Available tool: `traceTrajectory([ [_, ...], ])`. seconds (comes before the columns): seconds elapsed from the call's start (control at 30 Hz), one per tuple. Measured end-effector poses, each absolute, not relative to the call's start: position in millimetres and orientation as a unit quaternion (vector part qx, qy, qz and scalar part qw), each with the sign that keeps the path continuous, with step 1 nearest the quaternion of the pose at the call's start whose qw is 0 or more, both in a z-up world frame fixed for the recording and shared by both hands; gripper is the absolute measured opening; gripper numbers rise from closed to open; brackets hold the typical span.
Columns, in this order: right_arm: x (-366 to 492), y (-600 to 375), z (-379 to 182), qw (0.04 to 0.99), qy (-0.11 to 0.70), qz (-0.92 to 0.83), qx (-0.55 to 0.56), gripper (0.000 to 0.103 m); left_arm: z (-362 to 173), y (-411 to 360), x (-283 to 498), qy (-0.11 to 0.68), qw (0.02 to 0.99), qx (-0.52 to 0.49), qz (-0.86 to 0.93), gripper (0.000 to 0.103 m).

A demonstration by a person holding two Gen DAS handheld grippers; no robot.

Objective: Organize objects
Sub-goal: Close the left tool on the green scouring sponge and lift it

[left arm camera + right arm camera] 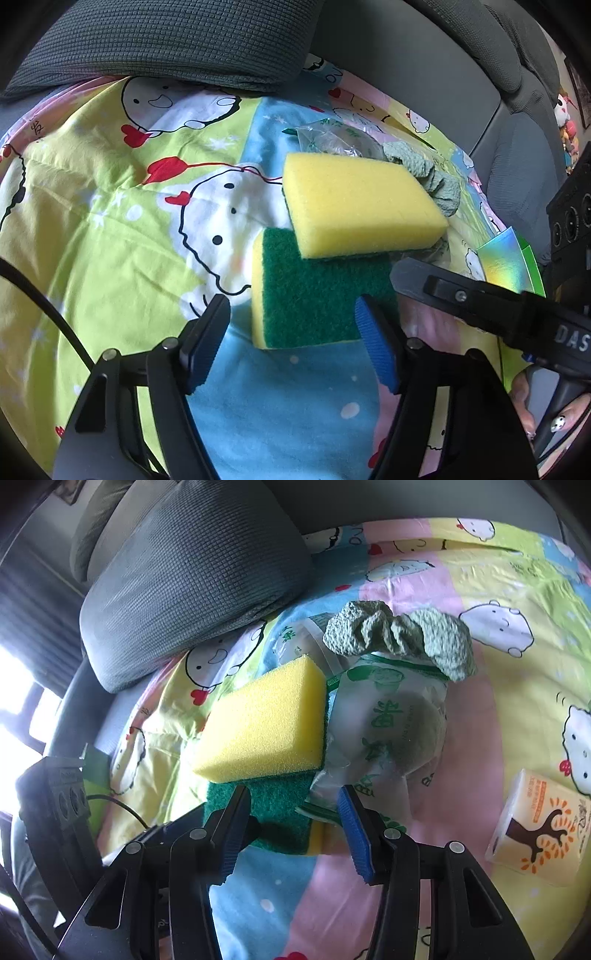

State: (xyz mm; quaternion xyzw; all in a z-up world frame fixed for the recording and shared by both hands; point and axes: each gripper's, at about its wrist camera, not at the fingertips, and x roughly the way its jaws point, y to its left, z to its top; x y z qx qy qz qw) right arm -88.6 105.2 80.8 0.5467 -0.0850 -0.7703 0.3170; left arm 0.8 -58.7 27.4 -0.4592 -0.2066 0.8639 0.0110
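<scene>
Sponges are stacking on the bed sheet (110,221): the left gripper (291,332) is hanging with jaws apart and gripping nothing, the green-faced sponge (314,295) lying between them. The yellow sponge (354,206) is resting crosswise above. The right gripper (291,830) is hovering open-jawed beside the plastic packet (388,723).

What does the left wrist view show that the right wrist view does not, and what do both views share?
Only the left wrist view shows the holographic card and a plush toy at the far right. Only the right wrist view shows the orange tissue pack and a bright window. Both show the yellow-side-up sponge lying on the green-side-up sponge, the green cloth, the printed plastic bag, the grey cushion and the cartoon sheet.
</scene>
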Motion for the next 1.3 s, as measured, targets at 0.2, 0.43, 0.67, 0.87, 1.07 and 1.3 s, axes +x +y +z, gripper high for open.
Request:
traceTrajectory([
  [0.2, -84.9, 114.5, 81.3, 0.312, -0.105, -0.769, 0.549, 0.052, 23.0, -60.0, -2.3, -0.217, 0.004, -0.468, 0.857, 0.079],
  [0.43, -84.6, 111.6, 75.6, 0.312, -0.106, -0.768, 0.55, 0.052, 23.0, -56.2, -5.9, -0.214, 0.001, -0.465, 0.859, 0.08],
  [0.67, -82.6, 108.4, 70.4, 0.345, -0.14, -0.736, 0.565, 0.052, 25.4, -51.2, -4.4, -0.221, 0.032, -0.457, 0.861, 0.061],
  [0.87, -88.2, 105.0, 52.9, 0.331, -0.155, -0.733, 0.574, 0.052, 28.0, -45.3, -2.5, -0.201, 0.037, -0.454, 0.867, 0.057],
  [1.07, -72.9, 108.2, 68.0, 0.324, -0.13, -0.755, 0.556, 0.052, 40.4, -33.1, 9.7, -0.192, 0.053, -0.441, 0.875, 0.055],
  [1.3, -36.1, 152.4, 114.6, 0.279, -0.11, -0.815, 0.496, 0.052, 76.1, 11.4, 29.2, -0.16, 0.12, -0.389, 0.899, 0.054],
])
